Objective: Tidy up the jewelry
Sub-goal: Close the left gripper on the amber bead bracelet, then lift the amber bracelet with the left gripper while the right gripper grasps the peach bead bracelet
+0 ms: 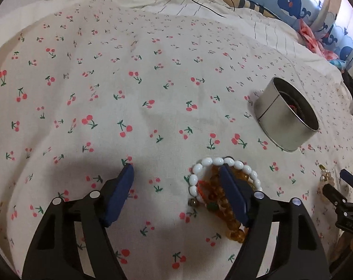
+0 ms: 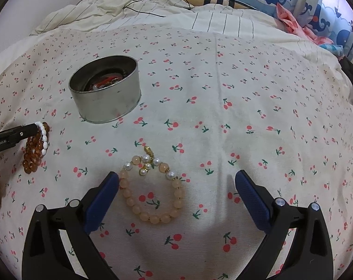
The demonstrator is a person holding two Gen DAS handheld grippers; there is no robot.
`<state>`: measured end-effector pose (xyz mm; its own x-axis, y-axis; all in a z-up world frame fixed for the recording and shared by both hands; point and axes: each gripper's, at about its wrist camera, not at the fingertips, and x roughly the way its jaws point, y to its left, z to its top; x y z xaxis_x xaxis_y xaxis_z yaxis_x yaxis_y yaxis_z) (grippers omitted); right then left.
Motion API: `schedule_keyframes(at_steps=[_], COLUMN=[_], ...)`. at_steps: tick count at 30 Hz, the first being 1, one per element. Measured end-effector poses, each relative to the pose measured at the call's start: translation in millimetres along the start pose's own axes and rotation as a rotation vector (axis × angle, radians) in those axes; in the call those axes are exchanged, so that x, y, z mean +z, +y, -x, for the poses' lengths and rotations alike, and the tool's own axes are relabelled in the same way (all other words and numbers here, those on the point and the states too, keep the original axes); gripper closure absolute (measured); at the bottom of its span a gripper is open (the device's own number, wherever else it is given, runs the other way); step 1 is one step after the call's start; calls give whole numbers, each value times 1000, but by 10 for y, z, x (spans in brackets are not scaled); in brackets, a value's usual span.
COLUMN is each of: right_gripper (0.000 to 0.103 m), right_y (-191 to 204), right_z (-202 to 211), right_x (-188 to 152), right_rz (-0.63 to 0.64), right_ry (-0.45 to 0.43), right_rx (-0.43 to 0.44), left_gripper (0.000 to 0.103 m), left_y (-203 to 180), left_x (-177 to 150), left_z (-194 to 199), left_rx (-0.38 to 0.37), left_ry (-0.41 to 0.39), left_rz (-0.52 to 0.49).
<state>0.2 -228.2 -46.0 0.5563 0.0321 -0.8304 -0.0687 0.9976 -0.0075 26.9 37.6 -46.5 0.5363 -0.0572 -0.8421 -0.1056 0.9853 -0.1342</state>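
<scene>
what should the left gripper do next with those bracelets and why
Probably shift a little toward the white bead bracelet and amber one before closing. The left gripper is open, and only one finger sits in the loops; the other is over bare sheet.

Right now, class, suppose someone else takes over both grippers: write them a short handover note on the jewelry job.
Left gripper: open, one finger poked through the white bead bracelet and amber bead bracelet, which hang on that finger; not pinched.
Right gripper: open, empty, hovering over the peach bead bracelet, its left finger close beside the beads.
Tin: stands open on the cherry-print sheet, some jewelry already inside.
Done: a few pieces are in the tin.
Left: carry the white and amber bracelets to the tin, then pick up the peach one and drop it in too.
</scene>
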Motion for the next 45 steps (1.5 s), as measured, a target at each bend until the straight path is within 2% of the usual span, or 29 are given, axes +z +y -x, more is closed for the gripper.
schedule_keyframes(at_steps=[4, 6, 7, 11, 14, 16, 21, 23, 26, 28, 30, 33, 37, 45], right_gripper=[8, 8, 8, 8, 8, 8, 8, 8, 8, 8, 8, 8, 8, 8], right_y=[2, 2, 0, 5, 5, 0, -6, -6, -8, -15, -18, -25, -71, -157], right_z=[-7, -2, -2, -20, -26, -24, -31, -34, -37, -41, -44, -43, -42, -58], right_x=[1, 1, -2, -12, -17, -18, -18, -17, -17, -20, -18, -18, -8, 21], right_rz=[-1, 1, 1, 4, 3, 2, 2, 2, 0, -2, -3, -5, -23, -72], right_ry=[3, 1, 1, 7, 9, 9, 12, 12, 14, 16, 17, 18, 19, 27], right_rx=[3, 4, 5, 7, 8, 10, 11, 11, 11, 11, 11, 11, 26, 57], left_gripper=[33, 33, 33, 33, 37, 43, 44, 49, 56, 76, 87, 95, 96, 96], left_y=[133, 188, 175, 4, -3, 21, -10, -77, -140, -156, -160, -150, -102, -182], left_x=[-10, -32, -45, -40, -18, -2, -42, -58, -64, -67, -70, -68, -77, -104], left_z=[124, 111, 104, 30, 2, 34, 13, 15, 17, 24, 39, 56, 161, 600], left_rx=[31, -22, -34, 44, 81, 76, 86, 79, 57, 26, 13, 1, -56, -291], left_ry=[-33, -8, -1, 2, -4, -16, -3, -3, 1, 3, -2, 1, -1, -41], left_rz=[35, 67, 59, -29, -36, -32, -72, -106, -134, -136, -136, -129, -82, -140])
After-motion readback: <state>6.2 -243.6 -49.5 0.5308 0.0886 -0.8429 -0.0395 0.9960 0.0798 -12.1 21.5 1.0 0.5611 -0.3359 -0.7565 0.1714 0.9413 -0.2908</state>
